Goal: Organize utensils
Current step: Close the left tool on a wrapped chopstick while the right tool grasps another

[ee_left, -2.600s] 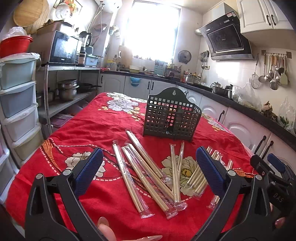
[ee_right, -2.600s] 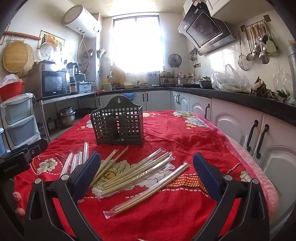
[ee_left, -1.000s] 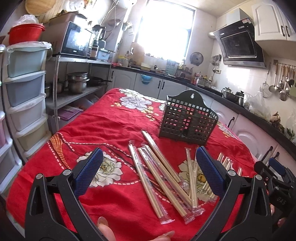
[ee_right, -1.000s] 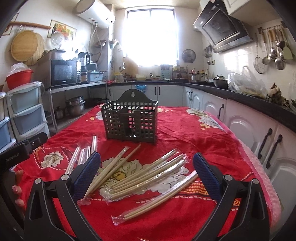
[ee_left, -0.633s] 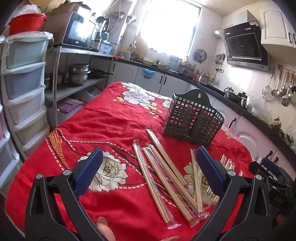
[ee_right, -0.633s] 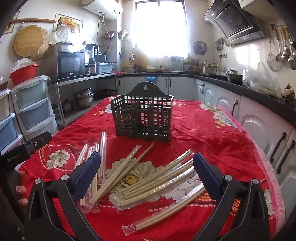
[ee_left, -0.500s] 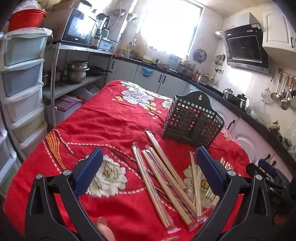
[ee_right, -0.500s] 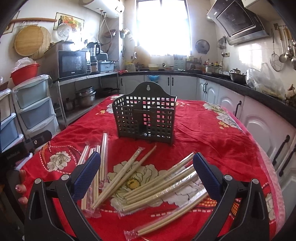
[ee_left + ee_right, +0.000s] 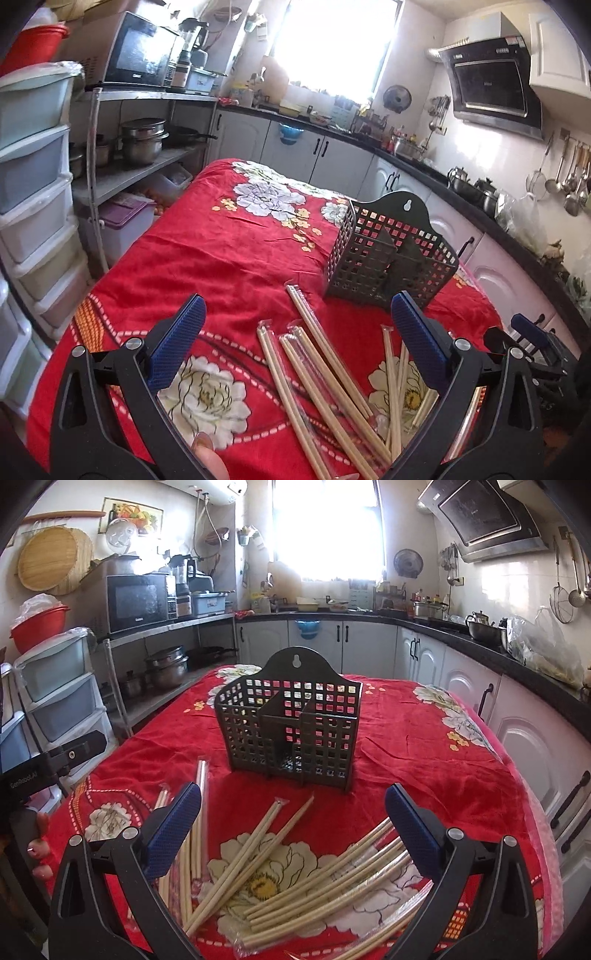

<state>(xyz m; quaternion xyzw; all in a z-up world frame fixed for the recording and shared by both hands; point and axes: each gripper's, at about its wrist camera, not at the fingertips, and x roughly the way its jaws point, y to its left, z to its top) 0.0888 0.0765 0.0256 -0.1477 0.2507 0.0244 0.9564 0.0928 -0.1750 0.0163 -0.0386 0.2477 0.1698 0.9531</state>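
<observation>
At the far left we see stacked plastic drawers (image 9: 55,686) and a steel shelf with a microwave (image 9: 138,600) on top and pots below. Our left gripper (image 9: 297,341) hangs above the table's red flowered cloth (image 9: 229,254), its blue ribbed pads spread wide and holding nothing. Under it lie long pale chopsticks (image 9: 321,384), several in clear crinkled sleeves, fanned loosely across a white flower print. Beyond them, toward the right, stands the dark plastic utensil basket (image 9: 388,258), a square-holed grid with inner dividers and an arched back plate with a hanging slot; it is upright and apart from the chopsticks. Our right gripper (image 9: 293,821) is likewise wide open and empty above the sticks. Right of the table run white cabinets (image 9: 524,731) under a black countertop, with ladles hung on the wall.
</observation>
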